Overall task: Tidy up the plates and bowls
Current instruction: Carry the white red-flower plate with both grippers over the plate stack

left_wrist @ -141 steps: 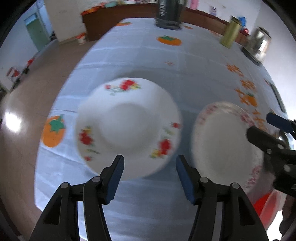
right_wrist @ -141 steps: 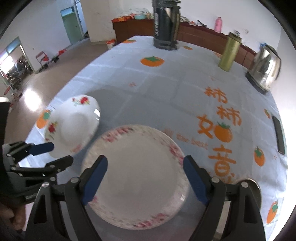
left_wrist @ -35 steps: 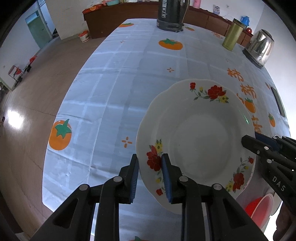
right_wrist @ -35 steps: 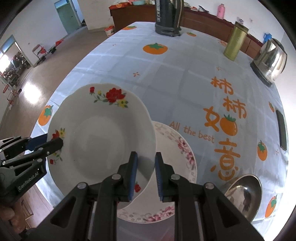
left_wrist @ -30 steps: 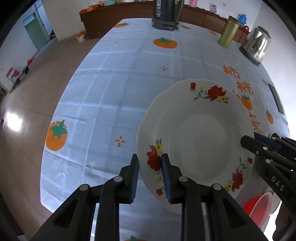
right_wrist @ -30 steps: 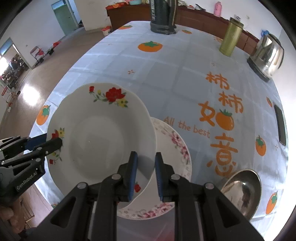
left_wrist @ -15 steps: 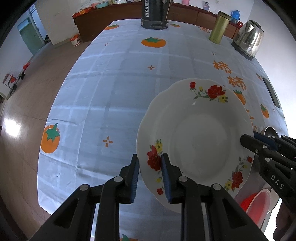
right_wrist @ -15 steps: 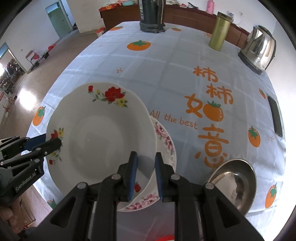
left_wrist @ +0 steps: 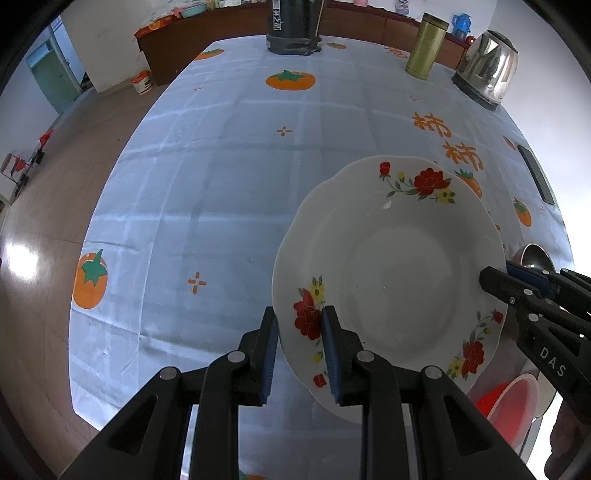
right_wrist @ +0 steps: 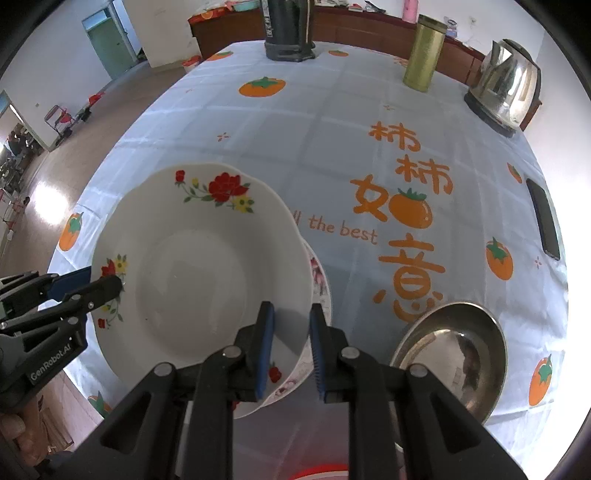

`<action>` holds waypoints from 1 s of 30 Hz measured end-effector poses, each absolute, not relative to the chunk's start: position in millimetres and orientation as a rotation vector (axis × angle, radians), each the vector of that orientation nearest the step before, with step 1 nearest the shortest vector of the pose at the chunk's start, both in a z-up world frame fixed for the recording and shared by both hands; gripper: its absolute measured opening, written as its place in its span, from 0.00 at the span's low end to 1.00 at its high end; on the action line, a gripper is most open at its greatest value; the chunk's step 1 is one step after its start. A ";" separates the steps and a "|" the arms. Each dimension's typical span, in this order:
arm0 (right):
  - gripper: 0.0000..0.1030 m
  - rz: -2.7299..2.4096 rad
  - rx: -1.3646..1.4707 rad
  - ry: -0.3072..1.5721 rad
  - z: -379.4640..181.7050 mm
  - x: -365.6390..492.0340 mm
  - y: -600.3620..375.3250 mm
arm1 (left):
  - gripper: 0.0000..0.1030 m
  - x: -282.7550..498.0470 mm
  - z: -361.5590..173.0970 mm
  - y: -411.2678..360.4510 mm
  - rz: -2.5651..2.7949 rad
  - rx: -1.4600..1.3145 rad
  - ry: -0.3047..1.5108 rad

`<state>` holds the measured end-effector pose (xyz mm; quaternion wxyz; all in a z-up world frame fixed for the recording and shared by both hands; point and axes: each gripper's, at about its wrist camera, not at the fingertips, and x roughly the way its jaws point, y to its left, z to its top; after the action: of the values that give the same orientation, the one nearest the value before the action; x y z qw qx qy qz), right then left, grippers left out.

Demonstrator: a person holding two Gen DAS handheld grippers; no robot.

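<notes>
A white deep plate with red flowers (left_wrist: 391,273) is held right side up between both grippers, above the table. My left gripper (left_wrist: 299,347) is shut on its left rim. My right gripper (right_wrist: 290,343) is shut on its right rim; the plate also shows in the right wrist view (right_wrist: 199,273). Under it lies a flat plate with a pink flower rim (right_wrist: 319,280), mostly hidden. A steel bowl (right_wrist: 450,350) sits to the right, and a red bowl (left_wrist: 506,402) at the near edge.
The table (left_wrist: 258,166) has a pale blue cloth with orange fruit prints. At the far end stand a black thermos (right_wrist: 290,31), a gold canister (right_wrist: 423,55) and a steel kettle (right_wrist: 506,85). A black phone (right_wrist: 545,221) lies at the right edge.
The flowered plate was upside down on the table; now both grippers have shut on its rims and hold it right side up over the pink-rimmed plate. The plate has drifted toward me.
</notes>
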<state>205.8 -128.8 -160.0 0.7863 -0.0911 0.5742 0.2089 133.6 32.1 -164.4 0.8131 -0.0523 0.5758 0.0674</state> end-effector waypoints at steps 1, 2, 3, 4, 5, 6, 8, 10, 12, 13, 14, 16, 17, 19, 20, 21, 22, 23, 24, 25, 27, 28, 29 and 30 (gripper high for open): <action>0.18 0.448 -0.195 1.238 -160.0 206.1 -130.1 | 0.25 134.0 -164.6 31.3 0.142 -0.110 1.230; 0.18 0.447 -0.194 1.239 -160.2 206.2 -131.0 | 0.25 134.3 -165.2 30.1 0.140 -0.108 1.232; 0.18 0.445 -0.194 1.239 -160.3 206.4 -131.8 | 0.25 134.5 -165.5 29.9 0.138 -0.107 1.233; 0.18 0.444 -0.193 1.240 -160.6 206.6 -132.7 | 0.25 135.0 -165.8 29.1 0.137 -0.106 1.235; 0.18 0.443 -0.192 1.241 -160.9 206.9 -133.4 | 0.25 135.5 -166.1 28.3 0.136 -0.104 1.236; 0.18 0.442 -0.192 1.242 -161.5 207.0 -134.1 | 0.25 136.0 -166.1 27.7 0.135 -0.102 1.237; 0.18 0.440 -0.189 1.245 -162.2 207.3 -135.6 | 0.25 136.5 -166.2 25.9 0.133 -0.098 1.238; 0.18 0.438 -0.189 1.246 -162.7 207.6 -136.8 | 0.25 136.8 -166.6 25.0 0.130 -0.096 1.239; 0.19 0.437 -0.188 1.247 -162.7 207.7 -138.0 | 0.25 137.4 -167.2 24.3 0.129 -0.095 1.241; 0.19 0.436 -0.188 1.247 -162.9 207.8 -138.5 | 0.25 137.4 -167.5 23.9 0.129 -0.094 1.242; 0.18 0.436 -0.189 1.248 -163.0 207.6 -138.6 | 0.25 137.2 -167.8 23.7 0.129 -0.095 1.243; 0.18 0.436 -0.189 1.248 -162.8 207.1 -138.7 | 0.25 137.8 -167.6 23.3 0.128 -0.094 1.244; 0.18 0.436 -0.188 1.248 -162.6 207.3 -138.6 | 0.25 137.8 -167.6 23.1 0.128 -0.093 1.244; 0.18 0.435 -0.188 1.248 -162.7 207.5 -138.6 | 0.25 137.9 -168.0 22.1 0.126 -0.092 1.245; 0.19 0.435 -0.188 1.248 -162.8 207.5 -138.7 | 0.25 137.8 -168.2 21.7 0.124 -0.093 1.247; 0.18 0.435 -0.188 1.249 -163.1 207.7 -139.4 | 0.25 137.8 -168.7 21.1 0.121 -0.094 1.249; 0.18 0.434 -0.188 1.250 -163.3 207.8 -140.0 | 0.25 138.1 -169.4 20.8 0.119 -0.095 1.251; 0.18 0.433 -0.189 1.251 -163.5 207.8 -140.5 | 0.25 138.1 -170.1 20.0 0.118 -0.094 1.254; 0.18 0.432 -0.190 1.252 -163.9 207.8 -141.2 | 0.25 137.9 -170.4 19.4 0.117 -0.094 1.255; 0.18 0.432 -0.192 1.253 -164.2 208.0 -141.6 | 0.25 138.1 -170.4 18.9 0.117 -0.093 1.256; 0.19 0.431 -0.193 1.256 -164.8 208.6 -142.2 | 0.25 138.0 -170.7 18.0 0.116 -0.091 1.256; 0.19 0.430 -0.193 1.256 -165.1 208.5 -142.5 | 0.25 138.1 -170.8 18.0 0.115 -0.091 1.257; 0.19 0.430 -0.192 1.256 -165.2 208.4 -142.5 | 0.25 138.1 -170.8 17.8 0.115 -0.090 1.257; 0.19 0.430 -0.192 1.257 -165.1 208.5 -142.3 | 0.25 138.1 -170.8 17.7 0.116 -0.089 1.256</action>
<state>208.5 -142.3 -165.1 0.7832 -0.0889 0.5823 0.1992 138.1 17.7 -170.8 0.8066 -0.0416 0.5872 0.0540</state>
